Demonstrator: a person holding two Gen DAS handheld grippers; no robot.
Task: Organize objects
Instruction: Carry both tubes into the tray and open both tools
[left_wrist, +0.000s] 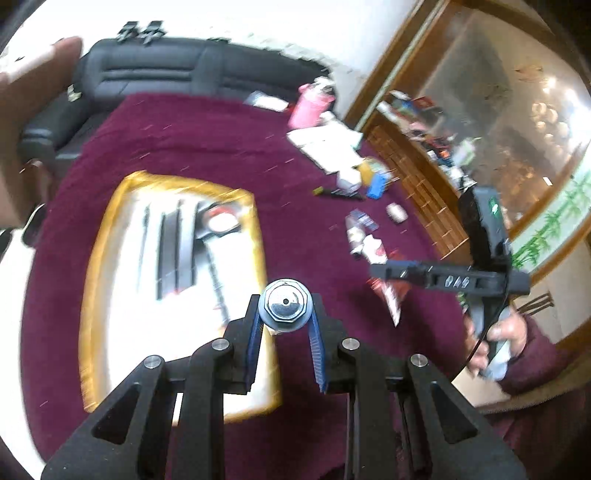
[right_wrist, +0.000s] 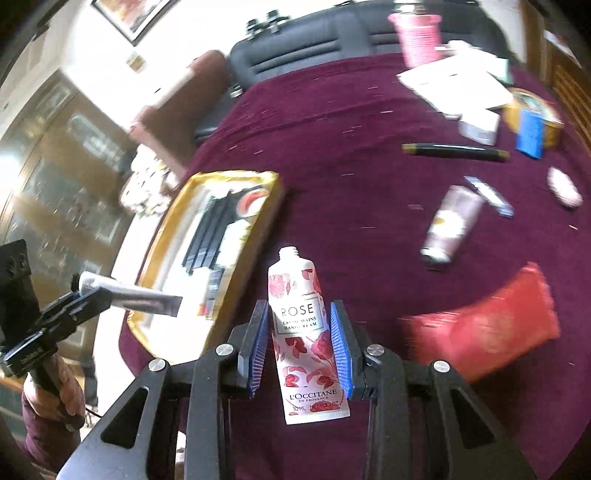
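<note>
My left gripper (left_wrist: 286, 301) is shut on a silver tube (left_wrist: 286, 308), seen cap-end on between its blue pads above the near edge of a gold-rimmed white tray (left_wrist: 107, 236). The right wrist view shows the same gripper (right_wrist: 99, 291) holding the silver tube (right_wrist: 140, 295) level over the tray (right_wrist: 266, 206). My right gripper (right_wrist: 299, 306) is shut on a white and red rose hand cream tube (right_wrist: 299, 332), nozzle pointing away, above the maroon cloth (right_wrist: 332, 166). In the left wrist view it (left_wrist: 376, 271) hangs to the right.
The tray holds black sticks (left_wrist: 173, 251) and a round red-and-white item (left_wrist: 221, 221). On the cloth lie another tube (right_wrist: 448, 225), a red pouch (right_wrist: 487, 325), a black pen (right_wrist: 454, 151), a blue box (right_wrist: 530, 133), papers (right_wrist: 454, 85) and a pink bottle (right_wrist: 419, 35). A black sofa (left_wrist: 166, 70) stands behind.
</note>
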